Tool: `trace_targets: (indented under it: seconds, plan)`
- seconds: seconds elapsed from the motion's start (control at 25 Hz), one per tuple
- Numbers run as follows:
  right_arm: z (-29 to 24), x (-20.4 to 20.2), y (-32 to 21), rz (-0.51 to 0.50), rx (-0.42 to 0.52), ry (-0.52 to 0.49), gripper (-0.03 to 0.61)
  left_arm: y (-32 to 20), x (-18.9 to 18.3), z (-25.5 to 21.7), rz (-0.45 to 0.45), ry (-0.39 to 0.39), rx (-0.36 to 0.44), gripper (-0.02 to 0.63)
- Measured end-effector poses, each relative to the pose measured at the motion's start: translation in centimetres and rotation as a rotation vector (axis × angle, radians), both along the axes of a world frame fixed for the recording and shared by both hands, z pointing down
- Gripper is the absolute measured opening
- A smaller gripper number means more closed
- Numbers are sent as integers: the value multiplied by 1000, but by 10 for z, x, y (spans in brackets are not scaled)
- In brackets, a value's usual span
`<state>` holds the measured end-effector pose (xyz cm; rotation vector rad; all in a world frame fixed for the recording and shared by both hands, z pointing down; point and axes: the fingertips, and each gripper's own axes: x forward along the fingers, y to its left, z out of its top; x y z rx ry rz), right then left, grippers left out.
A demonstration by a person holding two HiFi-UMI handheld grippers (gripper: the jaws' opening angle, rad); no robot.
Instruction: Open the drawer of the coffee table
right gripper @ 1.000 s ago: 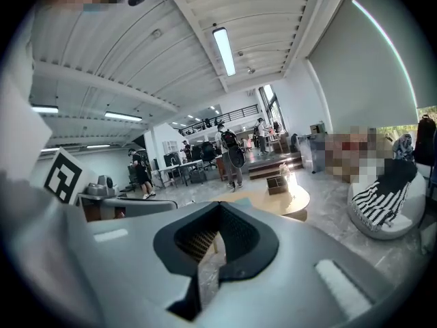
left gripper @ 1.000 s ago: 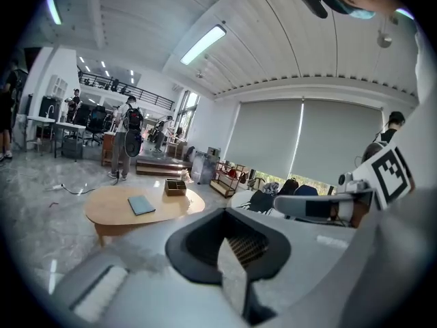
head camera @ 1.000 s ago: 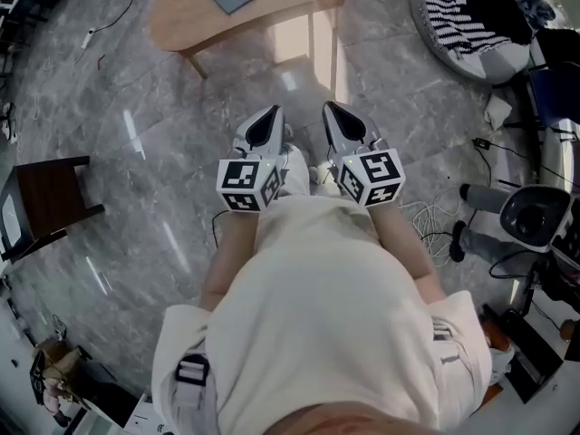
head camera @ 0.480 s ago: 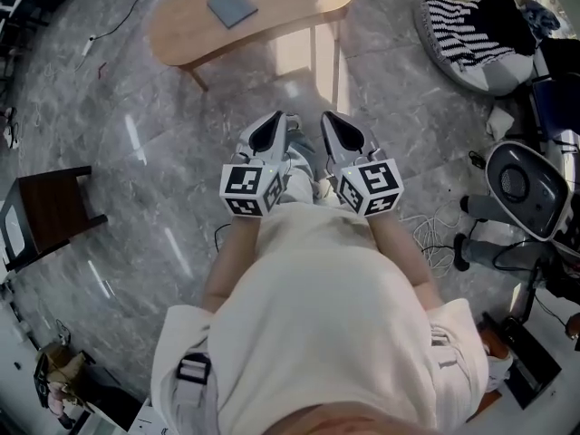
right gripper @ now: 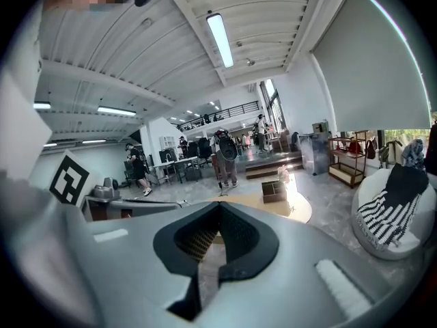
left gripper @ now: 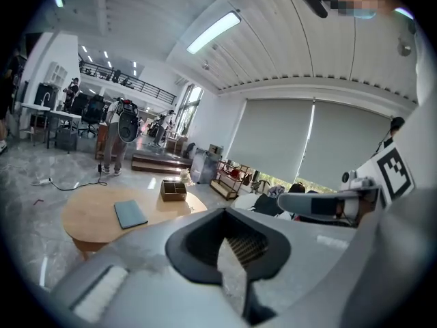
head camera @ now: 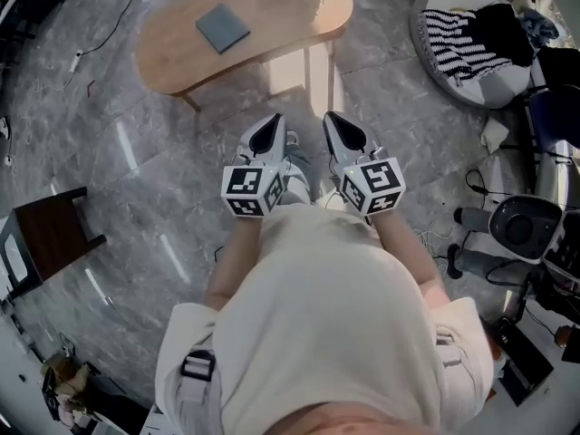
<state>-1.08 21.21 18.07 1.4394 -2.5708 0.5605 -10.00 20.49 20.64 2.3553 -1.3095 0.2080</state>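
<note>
Coffee table (head camera: pixel 172 48) stands on the grey floor (head camera: pixel 136 161) up ahead, well apart from both grippers. A flat blue-grey thing (head camera: pixel 222 27) lies on its top. The left gripper (head camera: pixel 269 123) and the right gripper (head camera: pixel 333 125) are side by side, both closed tight, with nothing in them

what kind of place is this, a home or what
Probably a large open workspace or studio staged as a lounge, not a home: a wooden coffee table and beanbag stand on a polished stone floor, with office desks and a mezzanine railing behind.
</note>
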Motion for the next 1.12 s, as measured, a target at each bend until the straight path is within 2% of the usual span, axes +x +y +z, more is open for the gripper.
trace_targets:
  seconds: [0.6, 0.88, 1.12]
  plan:
    - [-1, -1, -168, 58, -7, -4, 2, -162, -18, 11, 15, -13, -45, 2]
    - [14, -4, -217, 71, -32, 0, 2, -209, -26, 26, 7, -13, -69, 2]
    - [41, 7, -242, 78, -87, 5, 2, -232, -31, 63, -42, 4, -148, 2]
